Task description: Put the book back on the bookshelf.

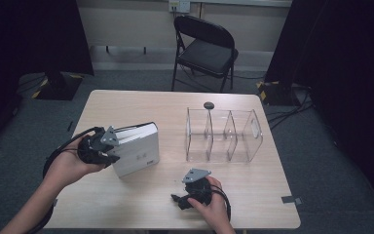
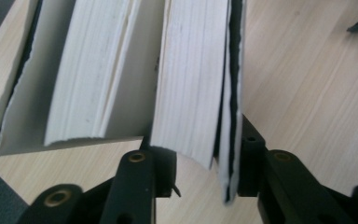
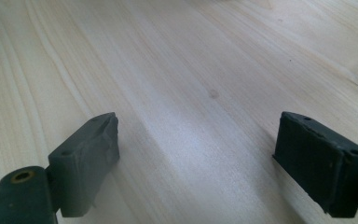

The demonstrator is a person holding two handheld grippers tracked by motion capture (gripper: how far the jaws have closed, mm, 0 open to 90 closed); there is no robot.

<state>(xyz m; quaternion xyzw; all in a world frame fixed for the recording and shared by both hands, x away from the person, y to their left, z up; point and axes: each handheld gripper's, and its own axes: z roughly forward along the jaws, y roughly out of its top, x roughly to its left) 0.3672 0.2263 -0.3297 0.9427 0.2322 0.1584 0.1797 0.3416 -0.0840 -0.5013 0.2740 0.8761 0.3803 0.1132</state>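
The left gripper [image 1: 111, 146] has bitten onto the near edge of the white book [image 1: 137, 147], which stands on the left half of the surface [image 1: 141, 204], tilted, well apart from the clear divider rack [image 1: 222, 135] on the right. In the left gripper view the jaws have closed on only part of the book [image 2: 193, 88]: one back cover and a slab of pages sit between them, while the rest of the block and the other cover splay away to the side. To my eye that is the weak point of this step. If the book is to be lifted and carried towards the rack, I would want the whole thickness gathered between the jaws first, or the loose half will flop open and drag. Squeezing deeper in from the edge would help too, since the hold is near a corner. The left forearm comes in low from the bottom left, hand cupped under the gripper, which points roughly level across the surface into the book. The right gripper [image 1: 195, 183] rests by the near edge, held loosely, its jaws wide apart over bare wood with nothing between them.
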